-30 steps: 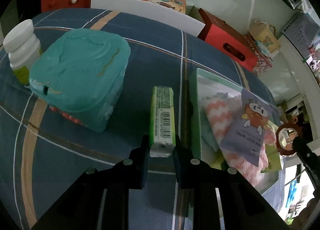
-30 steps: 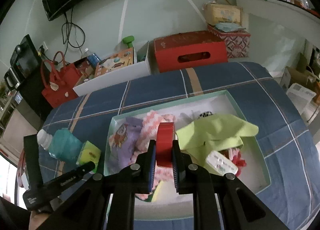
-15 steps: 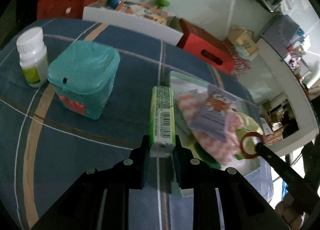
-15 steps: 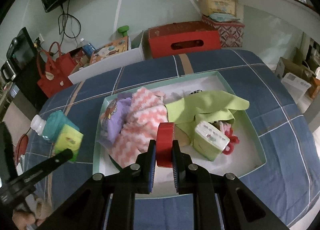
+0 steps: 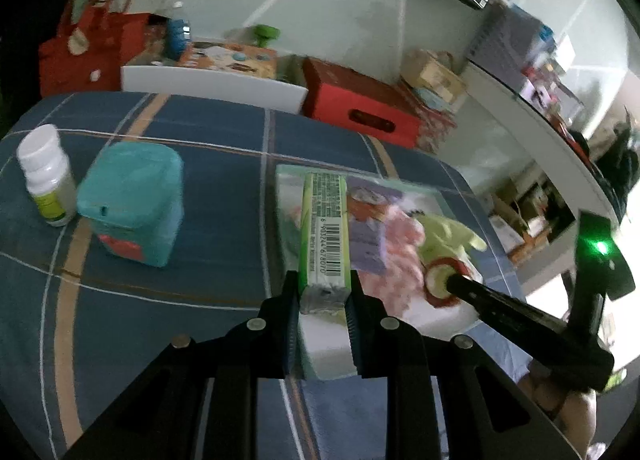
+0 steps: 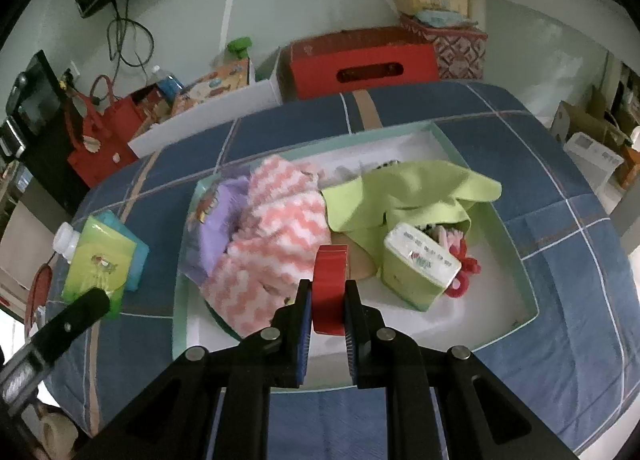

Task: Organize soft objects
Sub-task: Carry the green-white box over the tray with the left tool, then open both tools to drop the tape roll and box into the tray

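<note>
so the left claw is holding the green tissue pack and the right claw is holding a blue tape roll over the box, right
Not quite: the tape roll in the right claw is red, as the right wrist view shows. The left claw does hold the green tissue pack, and the box lies below.

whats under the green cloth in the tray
Under the green cloth a green tissue pack and red-pink pieces poke out. The rest beneath it in the tray is covered.

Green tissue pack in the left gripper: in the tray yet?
Not in: tissue pack clamped in the left gripper, held over the tray edge.
</note>
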A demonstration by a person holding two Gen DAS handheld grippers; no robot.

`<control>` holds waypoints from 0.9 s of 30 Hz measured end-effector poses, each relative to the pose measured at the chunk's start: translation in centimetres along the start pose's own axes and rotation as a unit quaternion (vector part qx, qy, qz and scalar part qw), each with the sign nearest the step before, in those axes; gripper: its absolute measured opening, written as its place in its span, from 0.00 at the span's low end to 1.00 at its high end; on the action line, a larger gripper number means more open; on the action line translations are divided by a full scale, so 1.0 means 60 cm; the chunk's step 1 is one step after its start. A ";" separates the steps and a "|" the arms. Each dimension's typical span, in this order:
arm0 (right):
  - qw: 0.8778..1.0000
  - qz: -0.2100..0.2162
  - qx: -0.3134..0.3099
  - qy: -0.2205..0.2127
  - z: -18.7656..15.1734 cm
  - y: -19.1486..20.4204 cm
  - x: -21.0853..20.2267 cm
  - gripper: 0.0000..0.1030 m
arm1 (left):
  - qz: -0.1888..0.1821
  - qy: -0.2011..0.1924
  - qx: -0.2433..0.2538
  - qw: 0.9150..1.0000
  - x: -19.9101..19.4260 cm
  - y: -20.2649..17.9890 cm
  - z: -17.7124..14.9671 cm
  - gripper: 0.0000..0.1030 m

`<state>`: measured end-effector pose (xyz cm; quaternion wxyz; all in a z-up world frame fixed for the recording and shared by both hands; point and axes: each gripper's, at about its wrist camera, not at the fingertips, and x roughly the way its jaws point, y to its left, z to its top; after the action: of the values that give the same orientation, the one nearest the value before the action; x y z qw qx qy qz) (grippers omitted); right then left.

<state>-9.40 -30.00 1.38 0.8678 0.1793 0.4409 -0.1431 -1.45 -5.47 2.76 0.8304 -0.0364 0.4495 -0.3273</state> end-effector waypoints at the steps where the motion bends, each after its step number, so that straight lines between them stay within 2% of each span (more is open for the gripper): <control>1: 1.000 -0.002 0.001 0.007 -0.001 -0.001 0.006 0.15 | -0.003 0.007 0.005 1.000 0.005 -0.005 -0.002 0.22; 6: 0.999 -0.006 0.001 0.032 -0.008 -0.003 0.030 0.15 | -0.010 0.051 0.023 0.998 0.044 -0.026 -0.021 0.22; 9: 0.999 -0.007 -0.001 0.039 -0.011 -0.002 0.037 0.15 | 0.003 0.080 0.035 0.996 0.073 -0.034 -0.034 0.22; 18: 0.999 -0.013 0.002 0.044 -0.012 -0.004 0.040 0.16 | 0.030 0.114 0.043 0.992 0.104 -0.038 -0.050 0.23; 19: 0.999 -0.014 0.002 0.043 -0.012 -0.004 0.039 0.16 | 0.028 0.115 0.042 0.992 0.101 -0.038 -0.049 0.27; 20: 0.999 -0.016 0.002 0.042 -0.012 -0.005 0.038 0.16 | 0.024 0.113 0.041 0.992 0.097 -0.036 -0.048 0.36; 22: 0.999 -0.019 0.004 0.042 -0.011 -0.006 0.037 0.22 | 0.019 0.105 0.040 0.993 0.088 -0.036 -0.047 0.50; 23: 0.999 -0.022 0.004 0.041 -0.011 -0.006 0.036 0.25 | 0.019 0.101 0.042 0.994 0.084 -0.037 -0.045 0.52; 25: 0.999 -0.030 0.004 0.038 -0.009 -0.007 0.034 0.41 | 0.018 0.099 0.043 0.994 0.078 -0.036 -0.043 0.52; 27: 0.999 -0.035 0.005 0.033 -0.006 -0.007 0.030 0.45 | 0.016 0.098 0.038 0.994 0.073 -0.033 -0.042 0.53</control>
<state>-8.82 -30.37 -0.37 0.8462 0.1730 0.4746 -0.1693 -2.73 -8.93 -1.18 0.7885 0.0348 0.5162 -0.3326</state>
